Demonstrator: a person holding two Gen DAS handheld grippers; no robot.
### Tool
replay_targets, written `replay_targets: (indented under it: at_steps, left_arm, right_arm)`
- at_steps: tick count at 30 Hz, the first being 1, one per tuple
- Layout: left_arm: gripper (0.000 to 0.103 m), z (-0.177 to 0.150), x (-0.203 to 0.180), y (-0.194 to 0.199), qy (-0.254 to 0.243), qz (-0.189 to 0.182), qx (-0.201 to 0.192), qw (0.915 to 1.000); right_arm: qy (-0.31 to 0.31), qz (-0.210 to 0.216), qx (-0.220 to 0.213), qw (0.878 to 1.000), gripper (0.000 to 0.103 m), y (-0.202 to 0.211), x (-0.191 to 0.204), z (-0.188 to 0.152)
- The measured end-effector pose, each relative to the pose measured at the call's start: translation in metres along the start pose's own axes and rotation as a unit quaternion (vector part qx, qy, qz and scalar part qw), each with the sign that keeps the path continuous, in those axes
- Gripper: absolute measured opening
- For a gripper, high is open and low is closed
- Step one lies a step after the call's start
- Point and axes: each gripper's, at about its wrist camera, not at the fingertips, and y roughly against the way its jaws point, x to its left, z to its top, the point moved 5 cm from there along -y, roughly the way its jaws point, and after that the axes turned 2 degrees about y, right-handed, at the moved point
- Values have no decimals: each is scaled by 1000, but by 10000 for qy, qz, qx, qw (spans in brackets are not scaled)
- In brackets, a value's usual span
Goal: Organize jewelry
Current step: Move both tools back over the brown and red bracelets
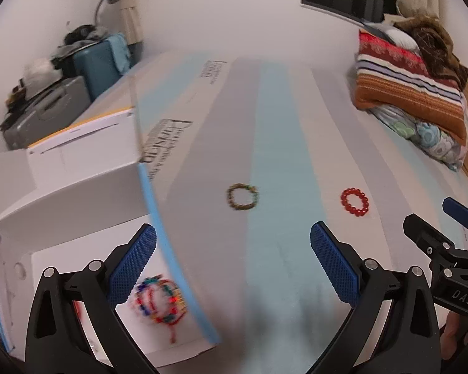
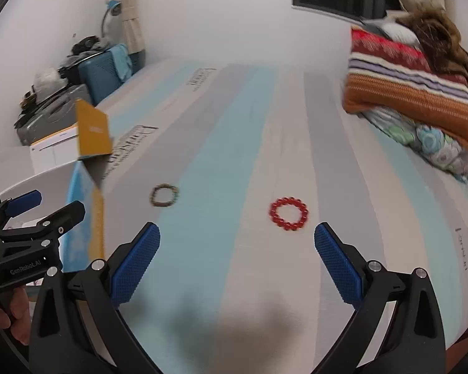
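Observation:
Two bead bracelets lie on the striped bed cover: an olive-green bracelet [image 1: 242, 196] [image 2: 164, 195] and a red bracelet [image 1: 354, 201] [image 2: 289, 213]. My left gripper [image 1: 233, 240] is open and empty, hovering short of the green one. My right gripper [image 2: 237, 238] is open and empty, with the red bracelet just beyond its right fingertip. In the open white box [image 1: 65, 193] at the left lie several colourful bracelets [image 1: 159, 300], blurred. Each gripper shows at the edge of the other's view: the right gripper [image 1: 427, 222] and the left gripper [image 2: 54, 204].
A stack of folded striped blankets [image 1: 411, 78] and a floral pillow [image 2: 436, 146] sit at the back right of the bed. Suitcases [image 1: 46, 109] and clutter stand by the wall at the left. A yellow box flap [image 2: 93, 131] rises beside the box. A hand [image 2: 6, 314] shows.

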Motion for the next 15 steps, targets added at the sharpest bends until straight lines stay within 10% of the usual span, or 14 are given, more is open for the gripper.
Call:
replay_targets:
  at_steps: [15]
  left_arm:
    - [97, 15, -36, -127, 124, 210, 435, 9988]
  right_arm:
    - [-457, -161, 684, 9965, 95, -120, -75, -6]
